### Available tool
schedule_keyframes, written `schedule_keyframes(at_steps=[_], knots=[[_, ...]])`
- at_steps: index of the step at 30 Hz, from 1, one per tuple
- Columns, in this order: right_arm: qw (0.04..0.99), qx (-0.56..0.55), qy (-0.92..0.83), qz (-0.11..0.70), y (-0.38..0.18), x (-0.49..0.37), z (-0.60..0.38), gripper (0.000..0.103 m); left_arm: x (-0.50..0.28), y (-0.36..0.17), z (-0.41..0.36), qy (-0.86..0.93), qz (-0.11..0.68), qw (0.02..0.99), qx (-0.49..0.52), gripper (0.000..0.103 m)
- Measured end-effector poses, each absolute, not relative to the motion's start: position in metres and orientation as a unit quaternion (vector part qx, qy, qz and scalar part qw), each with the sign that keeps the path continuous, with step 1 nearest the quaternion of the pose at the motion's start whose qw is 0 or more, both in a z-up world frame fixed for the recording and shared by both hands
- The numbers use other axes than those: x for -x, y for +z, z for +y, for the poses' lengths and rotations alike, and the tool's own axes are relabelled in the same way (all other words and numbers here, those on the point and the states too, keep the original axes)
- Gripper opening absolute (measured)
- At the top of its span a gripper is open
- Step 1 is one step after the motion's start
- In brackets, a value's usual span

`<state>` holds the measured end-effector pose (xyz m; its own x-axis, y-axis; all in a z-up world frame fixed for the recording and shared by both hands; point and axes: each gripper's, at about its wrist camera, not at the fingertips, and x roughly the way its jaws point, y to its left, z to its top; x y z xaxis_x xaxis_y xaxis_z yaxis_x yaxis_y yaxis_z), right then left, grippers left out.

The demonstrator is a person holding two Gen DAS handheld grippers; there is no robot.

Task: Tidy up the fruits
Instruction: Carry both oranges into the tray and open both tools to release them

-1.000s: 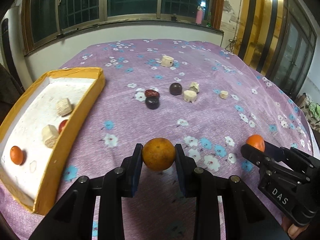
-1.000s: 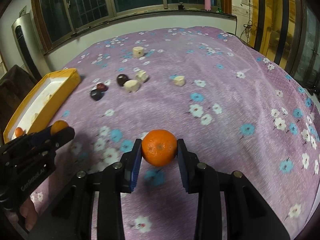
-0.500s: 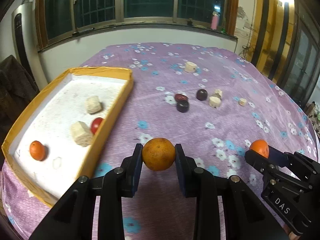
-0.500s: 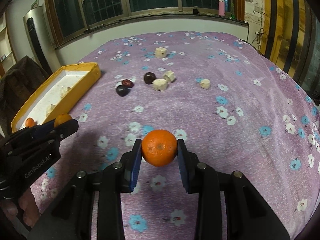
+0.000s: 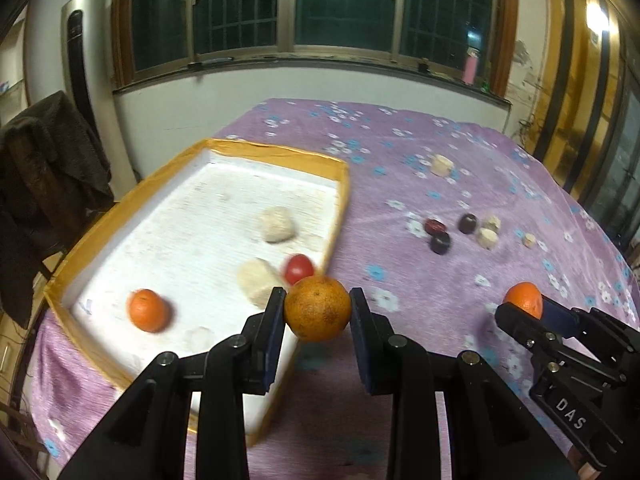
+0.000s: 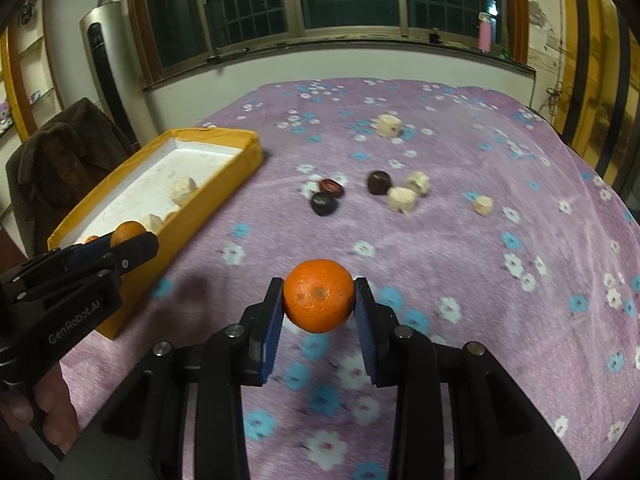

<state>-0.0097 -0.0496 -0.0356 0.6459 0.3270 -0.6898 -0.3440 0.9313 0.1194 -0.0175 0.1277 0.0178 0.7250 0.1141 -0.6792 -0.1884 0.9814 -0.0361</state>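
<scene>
The left wrist view showed the left gripper point(image 5: 318, 312) pinching a dull, brownish-orange round fruit point(image 5: 318, 309) between its two black fingers, blue pads pressed against either side. The fruit hung above the near right edge of a shallow yellow-walled tray with a white floor point(image 5: 256, 148). Inside the tray lay a small bright orange citrus point(image 5: 147, 310) near the front left, a small red round fruit point(image 5: 299, 268) close to the right wall, and two pale cream lumps, one point(image 5: 256, 282) just beside the red fruit and one point(image 5: 278, 224) further back. These were blurred, so what kind of fruit the pale lumps were could not be told.

The right gripper point(image 6: 319, 302) was likewise closed on a bright orange round citrus point(image 6: 319, 295), held above the purple flowered tablecloth point(image 6: 500, 184) and well apart from the tray. In the left wrist view the same gripper point(image 5: 532, 312) appeared at the lower right with its fruit at its tip.

On the cloth, beyond both grippers, sat a loose group: three dark maroon round fruits point(image 6: 324, 203) point(image 6: 331, 187) point(image 6: 379, 182), and beside them two cream chunks point(image 6: 402, 199) point(image 6: 419, 182) touching or nearly so. A smaller cream piece point(image 6: 483, 204) lay apart to the right, and a cream cylinder-shaped piece point(image 6: 389, 125) stood alone further back.

A dark brown garment point(image 5: 44, 168) was draped at the left, past the tray, and a pink bottle point(image 6: 485, 36) stood on the window ledge.
</scene>
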Motion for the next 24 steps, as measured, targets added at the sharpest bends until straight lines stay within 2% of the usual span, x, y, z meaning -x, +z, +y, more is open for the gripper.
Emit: schedule_keyframes(at_steps=[24], knots=[[0.883, 0.044, 0.301, 0.357, -0.010, -0.047, 0.095, 0.036, 0.003, 0.009, 0.243, 0.184, 0.380, 0.903, 0.083, 0.031]])
